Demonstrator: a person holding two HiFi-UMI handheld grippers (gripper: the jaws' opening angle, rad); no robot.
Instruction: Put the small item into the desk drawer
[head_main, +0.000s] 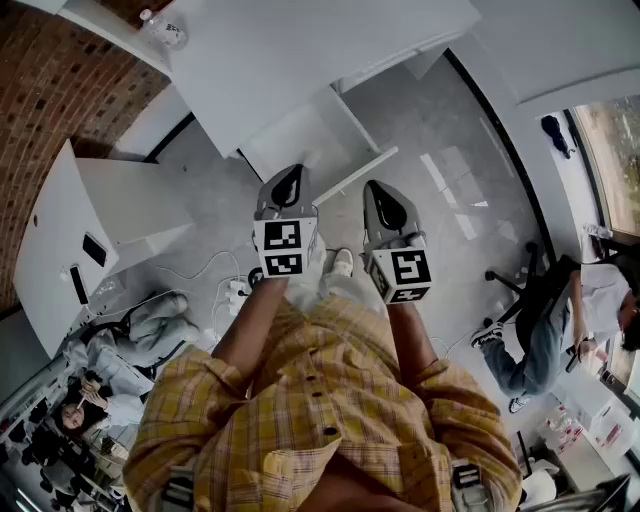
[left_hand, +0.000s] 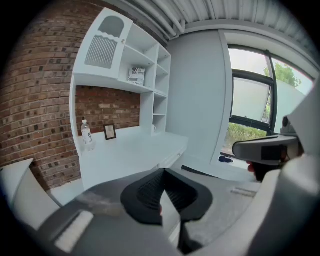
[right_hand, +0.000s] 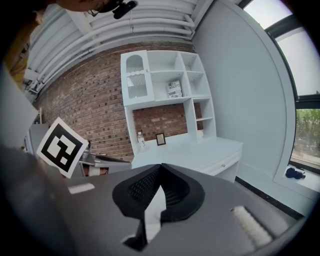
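Left gripper (left_hand: 162, 171) is clenched: its black pads meet at the tips, and I see nothing I can name between them. Right gripper (right_hand: 160, 167) reads the same, tips together and nothing caught in them. From the head view both tools sit side by side in front of my operator's body, each with its marker cube (head_main: 283, 250) facing up, and the yellow plaid sleeves (head_main: 250, 370) run down behind them. Just past the cubes are the tips of pale shoes (head_main: 342, 262) on the grey floor (head_main: 440, 130).

Further out stands the white desk (right_hand: 200, 150), well apart from both tools. The desk drawer (right_hand: 225, 164) sits under the desk's top edge, on the side nearer the window. It looks shut, with a small knob on its face. I cannot pick out the small item in any view.

At the back of the desk top a clear water bottle (right_hand: 140, 141) stands upright. A small dark picture frame (right_hand: 160, 139) stands beside it, apart from it. Above them rises a white shelf unit (right_hand: 165, 80) with a printed box (right_hand: 173, 89) on one shelf, against the brick wall (right_hand: 90, 110). A window (right_hand: 307, 135) showing greenery is off to the right. In the head view a seated person (head_main: 560, 320) is over by the far right edge.
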